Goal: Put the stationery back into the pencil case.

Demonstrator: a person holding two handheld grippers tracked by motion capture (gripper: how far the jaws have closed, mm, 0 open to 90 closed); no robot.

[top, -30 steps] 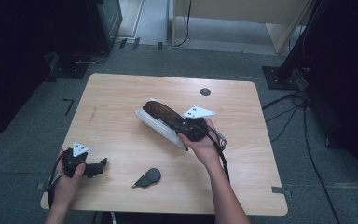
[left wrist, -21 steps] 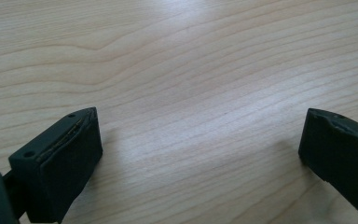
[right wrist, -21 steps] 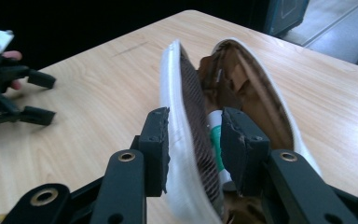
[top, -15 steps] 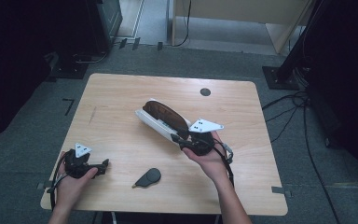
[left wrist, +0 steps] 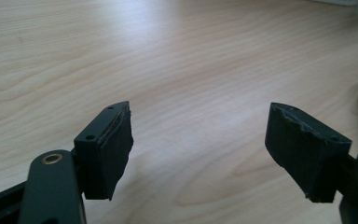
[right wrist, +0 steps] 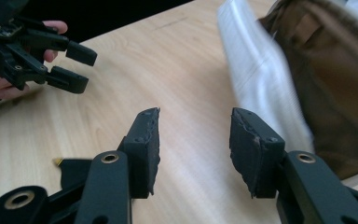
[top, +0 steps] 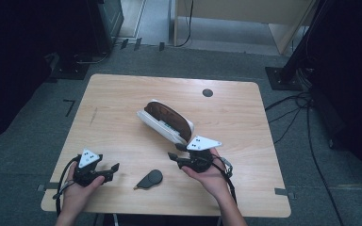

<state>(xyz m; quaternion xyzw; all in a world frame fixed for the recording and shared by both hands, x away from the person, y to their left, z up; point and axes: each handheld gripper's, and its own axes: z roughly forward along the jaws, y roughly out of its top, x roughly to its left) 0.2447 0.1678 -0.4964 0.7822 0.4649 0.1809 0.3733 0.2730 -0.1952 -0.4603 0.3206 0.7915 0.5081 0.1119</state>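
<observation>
I see a brown shoe (top: 167,117) lying on its side near the middle of the frame in the high view, its white sole (top: 158,127) turned toward the lower left and its length running from upper left to lower right. Lower down, just left of centre, a small dark shoehorn-like piece (top: 149,179) lies flat on the wood, well apart from the shoe.

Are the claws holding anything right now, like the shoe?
No. Both the left claw and right claw are open with nothing between their jaws. The shoe lies on the table, untouched.
</observation>
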